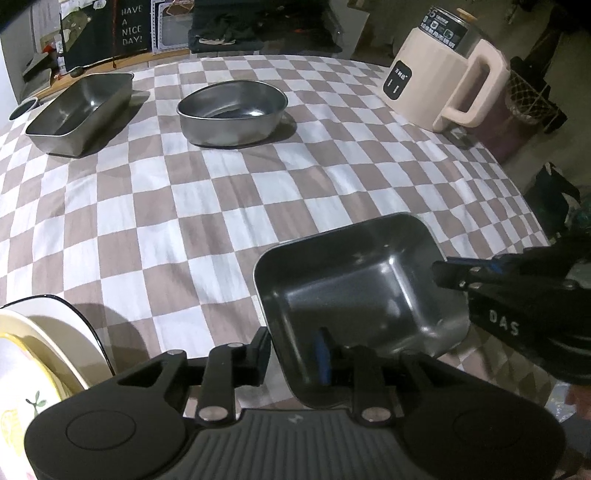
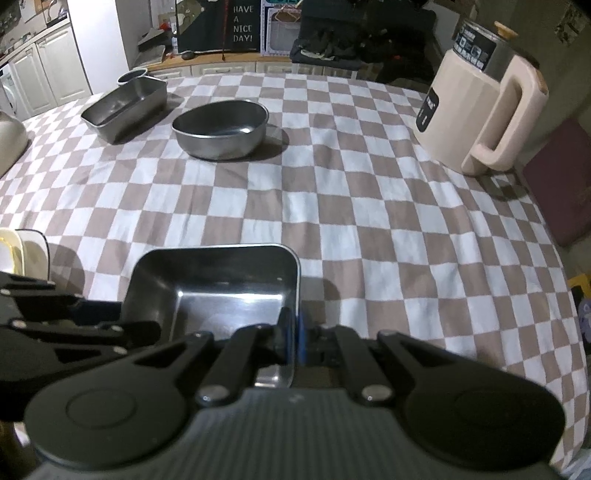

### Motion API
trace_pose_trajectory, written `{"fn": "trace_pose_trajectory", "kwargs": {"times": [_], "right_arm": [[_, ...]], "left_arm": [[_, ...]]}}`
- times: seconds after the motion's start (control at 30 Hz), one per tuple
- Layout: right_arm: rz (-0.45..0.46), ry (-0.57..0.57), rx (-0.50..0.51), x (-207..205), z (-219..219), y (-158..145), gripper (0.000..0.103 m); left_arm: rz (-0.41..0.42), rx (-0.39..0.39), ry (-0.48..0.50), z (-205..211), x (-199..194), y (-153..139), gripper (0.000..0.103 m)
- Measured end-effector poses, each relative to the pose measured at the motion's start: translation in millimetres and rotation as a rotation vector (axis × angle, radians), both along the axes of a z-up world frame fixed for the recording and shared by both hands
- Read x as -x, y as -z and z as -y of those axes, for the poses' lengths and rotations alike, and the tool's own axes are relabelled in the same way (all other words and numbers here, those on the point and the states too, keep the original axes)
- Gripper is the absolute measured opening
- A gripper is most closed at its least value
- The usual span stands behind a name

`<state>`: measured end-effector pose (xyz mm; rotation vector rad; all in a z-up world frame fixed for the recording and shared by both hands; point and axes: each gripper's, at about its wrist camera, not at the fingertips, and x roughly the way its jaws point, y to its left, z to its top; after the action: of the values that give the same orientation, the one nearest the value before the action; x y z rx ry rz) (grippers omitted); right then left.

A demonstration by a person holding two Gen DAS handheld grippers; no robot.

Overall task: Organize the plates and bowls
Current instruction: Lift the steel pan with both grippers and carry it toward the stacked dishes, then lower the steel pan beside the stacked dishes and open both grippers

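Left claw is clamping the near-left wall of a small square metal tray, one finger outside, the blue-padded one inside. Right claw is gripping the same tray on its right wall, a dark finger inside and a blue-padded finger outside, fingers closed tight on the rim. So both claws are holding one tray, which is sitting low over the checkered surface; contact with the cloth is not clear, cannot tell if it is lifted or resting. In the left wrist view the right claw is showing at the right of the tray, reaching in from the side. In the right wrist view the left claw body is showing dark at the left of the tray. Just left of the left claw a stack of cream plates is lying, top one with a printed pattern; the same stack is peeking in at far left of the right claw view. Well ahead of both claws an oval metal bowl is standing on the cloth, and farther ahead-left a long rectangular metal pan is standing beside it, apart, not touching. Behind that pan a small round dark cup is showing. Ahead-right of the claws a cream electric kettle with a big handle is standing near the surface edge. A black sign reading HAVE A NICE DAY is leaning at the back, beyond the surface.
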<state>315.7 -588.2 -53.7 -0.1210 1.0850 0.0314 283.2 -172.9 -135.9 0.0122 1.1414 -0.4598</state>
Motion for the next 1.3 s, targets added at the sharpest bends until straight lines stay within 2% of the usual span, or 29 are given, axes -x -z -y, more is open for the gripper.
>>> {"fn": "trace_pose_trajectory", "kwargs": {"times": [0.6, 0.8, 0.9, 0.97, 1.03, 1.1, 1.13, 1.3], "right_arm": [[-0.062, 0.002, -0.048, -4.7, 7.7, 14.1, 0.005], [-0.103, -0.022, -0.040, -0.7, 7.7, 17.8, 0.010], [-0.088, -0.011, -0.043, 3.3, 10.8, 12.4, 0.024], [-0.075, -0.002, -0.046, 6.3, 13.3, 8.7, 0.040], [-0.066, 0.013, -0.047, 9.2, 15.9, 5.0, 0.049], [-0.063, 0.025, -0.049, 11.4, 18.3, 2.0, 0.054], [-0.057, 0.030, -0.049, 12.3, 19.1, -0.2, 0.059], [-0.017, 0.040, -0.073, 17.4, 19.7, -10.6, 0.083]], "left_arm": [[0.006, -0.009, 0.022, -3.4, 3.1, -2.3, 0.028], [0.010, -0.010, 0.018, -9.6, 4.2, -5.7, 0.030], [0.015, -0.007, 0.019, -13.0, 6.8, -9.2, 0.030], [0.018, -0.006, 0.016, -15.6, 8.3, -11.4, 0.030], [0.021, -0.006, 0.016, -18.3, 10.2, -13.8, 0.033], [0.033, -0.008, 0.021, -20.4, 12.6, -16.8, 0.045], [0.041, -0.011, 0.025, -21.2, 13.8, -18.4, 0.049], [0.093, -0.016, 0.034, -26.8, 19.5, -27.3, 0.082]]}}
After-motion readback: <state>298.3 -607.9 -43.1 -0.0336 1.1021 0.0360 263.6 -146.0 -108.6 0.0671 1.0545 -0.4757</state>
